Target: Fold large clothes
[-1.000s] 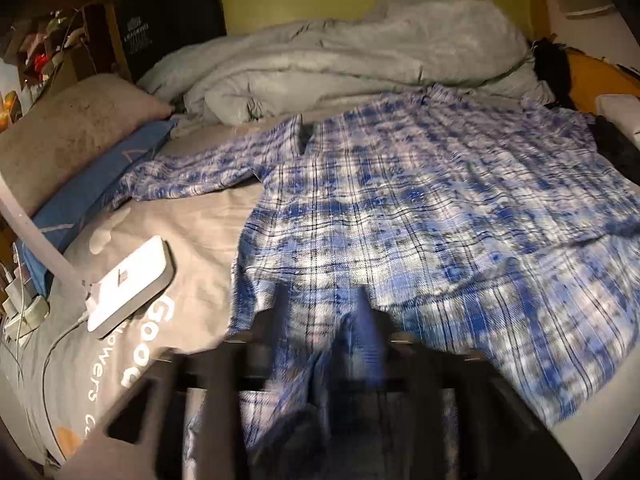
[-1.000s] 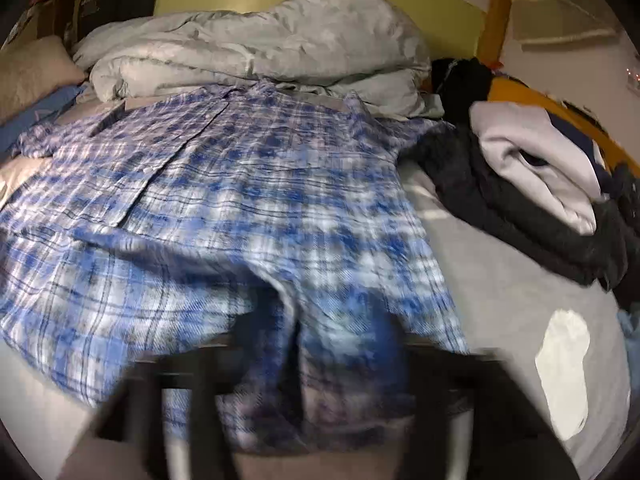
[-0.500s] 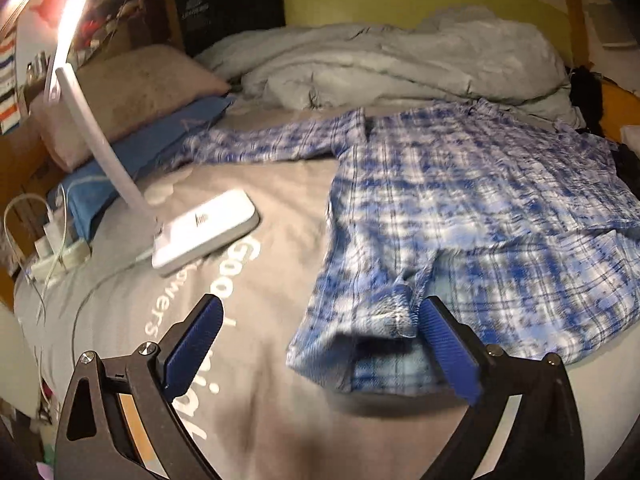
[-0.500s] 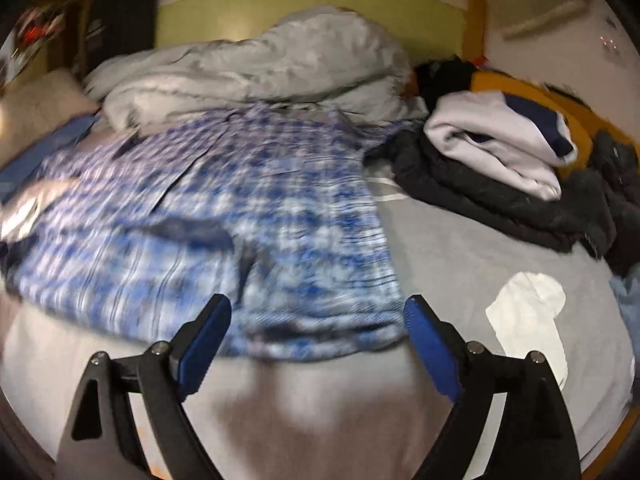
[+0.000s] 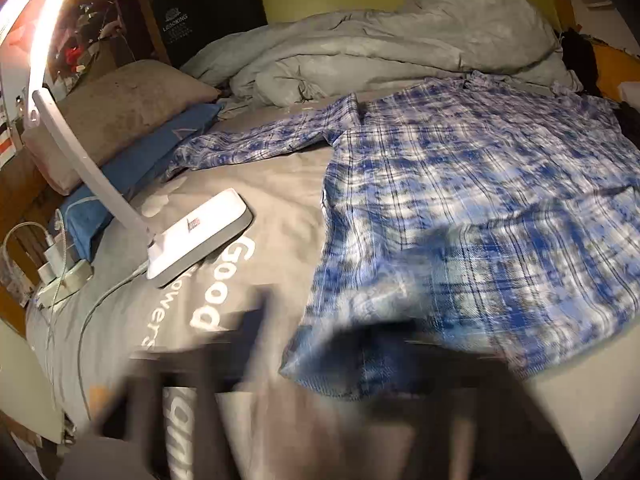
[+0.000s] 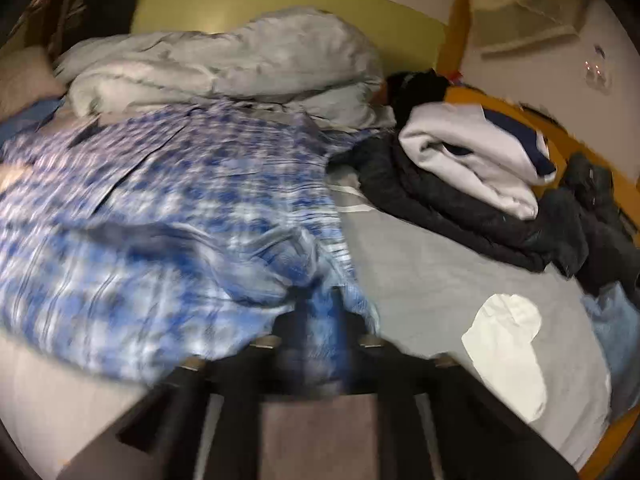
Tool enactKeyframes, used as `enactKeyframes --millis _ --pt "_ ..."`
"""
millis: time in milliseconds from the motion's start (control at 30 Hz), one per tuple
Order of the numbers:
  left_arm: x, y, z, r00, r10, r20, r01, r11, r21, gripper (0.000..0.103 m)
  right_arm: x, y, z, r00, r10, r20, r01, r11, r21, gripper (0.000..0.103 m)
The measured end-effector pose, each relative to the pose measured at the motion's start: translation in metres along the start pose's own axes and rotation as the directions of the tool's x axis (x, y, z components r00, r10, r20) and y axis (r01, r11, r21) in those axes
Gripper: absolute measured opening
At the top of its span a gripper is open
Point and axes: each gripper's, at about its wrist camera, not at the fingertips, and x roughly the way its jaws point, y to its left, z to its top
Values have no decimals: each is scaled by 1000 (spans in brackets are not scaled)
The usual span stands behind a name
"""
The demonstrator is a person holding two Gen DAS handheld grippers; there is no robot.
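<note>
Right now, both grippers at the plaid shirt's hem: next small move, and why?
Probably lift the hem slightly and carry it toward the collar. The right gripper looks shut on the blue plaid shirt at its near corner. The left gripper is too blurred to judge, so confirm its hold first. The shirt lies spread across the grey bedsheet, one sleeve still out toward the pillow.
</note>
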Motion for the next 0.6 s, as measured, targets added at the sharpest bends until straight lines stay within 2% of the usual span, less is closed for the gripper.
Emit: enactKeyframes --millis 33,100,200,267,333,400,467,533,567,600 --pt "4 2 3 1000 -7 -5 7 1000 -14 4 3 -4 2 1000 6 -6 -5 1000 25 2" --pt "8 8 11 1000 -15 9 15 999 -43 4 6 -12 7 1000 -6 -10 7 997 70 1" --pt "8 20 30 997 -51 61 57 993 -100 4 1 -26 13 998 -44 35 39 990 134 1" --pt "10 22 41 995 -45 86 54 994 -97 4 3 -35 17 999 -40 26 36 987 154 1" --pt "21 17 46 999 -23 46 26 998 -57 8 5 -40 14 999 -34 21 30 984 175 1" --pt "29 16 42 1000 -1 16 2 997 -74 13 5 -42 10 1000 -16 17 12 982 190 2" --pt "31 16 34 1000 -20 -7 20 995 -96 44 1 -42 7 1000 13 22 -17 981 192 2" --pt "24 19 26 999 -51 7 52 994 -99 61 -3 -40 5 998 53 28 -57 982 178 6" --pt "17 19 22 998 -51 24 53 994 -92 65 -2 -39 5 997 65 30 -69 982 177 10" --pt "10 19 17 998 -47 40 51 995 -82 67 -3 -38 5 997 74 31 -78 980 182 27"
